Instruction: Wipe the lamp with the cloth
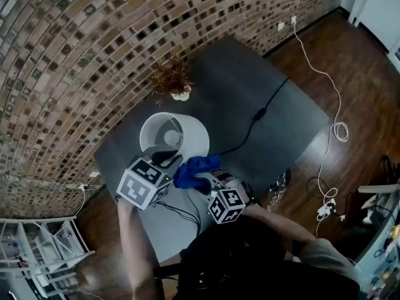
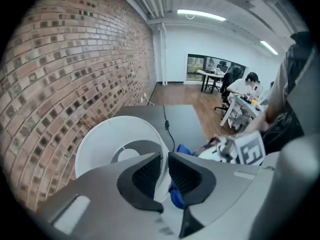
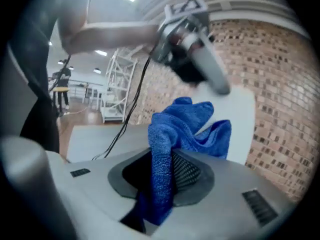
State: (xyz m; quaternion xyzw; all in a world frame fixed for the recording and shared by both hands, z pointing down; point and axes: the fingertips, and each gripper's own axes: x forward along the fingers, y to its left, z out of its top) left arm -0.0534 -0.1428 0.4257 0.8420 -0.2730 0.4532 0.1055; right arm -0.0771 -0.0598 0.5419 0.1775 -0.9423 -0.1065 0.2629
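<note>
The lamp's white shade (image 1: 187, 130) stands on the dark table (image 1: 244, 74), open top facing up. My left gripper (image 1: 167, 158) is at the shade's near rim; in the left gripper view the shade (image 2: 107, 139) has its thin wall pinched between the jaws of the left gripper (image 2: 165, 171). The blue cloth (image 1: 195, 169) bunches just right of the shade, held by my right gripper (image 1: 209, 183). In the right gripper view the cloth (image 3: 185, 121) hangs out of the shut right gripper (image 3: 167, 176), close to the white shade (image 3: 242, 116).
A dried plant (image 1: 172, 79) in a small pot stands behind the lamp by the brick wall. The lamp's black cable (image 1: 259, 114) runs across the table to the right edge. A white cord (image 1: 334, 105) lies on the wooden floor. A shelf rack (image 1: 37, 249) stands lower left.
</note>
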